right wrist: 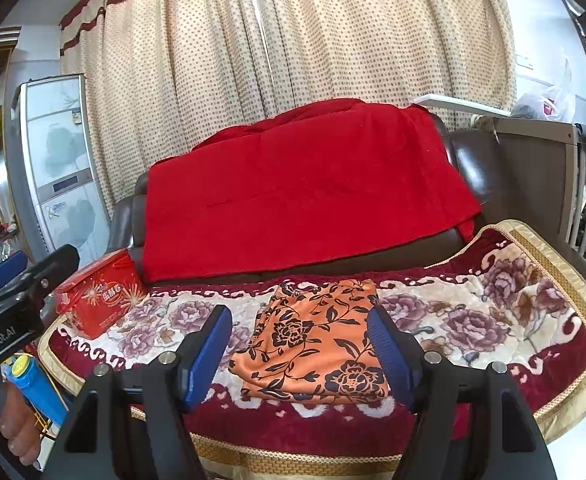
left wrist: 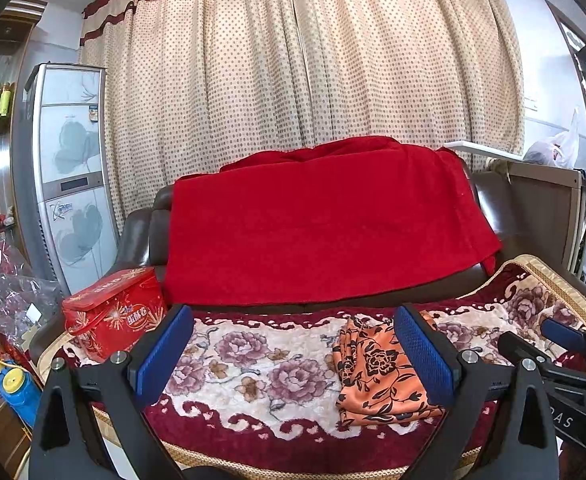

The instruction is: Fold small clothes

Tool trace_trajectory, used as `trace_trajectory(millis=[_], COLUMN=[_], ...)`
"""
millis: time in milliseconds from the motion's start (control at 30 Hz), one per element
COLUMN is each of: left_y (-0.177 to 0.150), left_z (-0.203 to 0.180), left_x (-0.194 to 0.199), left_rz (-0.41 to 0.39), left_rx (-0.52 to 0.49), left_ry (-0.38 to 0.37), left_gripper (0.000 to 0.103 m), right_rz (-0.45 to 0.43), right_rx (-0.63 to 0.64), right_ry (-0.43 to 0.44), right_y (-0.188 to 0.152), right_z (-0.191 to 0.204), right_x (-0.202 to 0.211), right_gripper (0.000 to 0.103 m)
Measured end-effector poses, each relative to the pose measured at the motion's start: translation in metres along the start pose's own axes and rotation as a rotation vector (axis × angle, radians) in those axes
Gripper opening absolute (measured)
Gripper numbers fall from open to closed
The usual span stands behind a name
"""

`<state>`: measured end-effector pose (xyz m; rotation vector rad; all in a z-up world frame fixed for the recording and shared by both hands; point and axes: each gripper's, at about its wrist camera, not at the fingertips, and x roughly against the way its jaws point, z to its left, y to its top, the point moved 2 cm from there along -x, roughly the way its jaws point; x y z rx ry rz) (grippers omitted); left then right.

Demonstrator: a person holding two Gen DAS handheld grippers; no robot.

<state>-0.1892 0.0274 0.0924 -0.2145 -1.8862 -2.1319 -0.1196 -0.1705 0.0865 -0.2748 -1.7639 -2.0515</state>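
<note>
Folded orange floral cloth [right wrist: 315, 340] lying near the front edge of the sofa seat cover [right wrist: 533, 320] — fold apparently finished. Left gripper [left wrist: 293, 356] and right gripper [right wrist: 301, 354] wide open, empty — next, perhaps setting it aside.

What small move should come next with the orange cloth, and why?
Probably nothing more than drawing both grippers back: the orange floral cloth already lies folded and flat on the flowered sofa cover, and the right gripper and left gripper are open, holding nothing.
</note>
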Motion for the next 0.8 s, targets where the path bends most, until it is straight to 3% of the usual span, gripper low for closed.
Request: trace_trajectory(millis=[533,800], left_y=[0.006,0.012], left_z=[-0.006,-0.011], left_x=[-0.009,-0.051], left_rz=[0.019,0.063], left_rx=[-0.008,0.025], left_ry=[-0.024,-0.110], left_gripper=[0.100,0.100], right_rz=[-0.002,0.022], right_rx=[0.022,0.035], right_ry=[-0.014,-0.012], right_y=[0.008,0.019], right_z=[-0.001,-0.011], right_x=[-0.010,-0.039], right_gripper=[0.074,0.074])
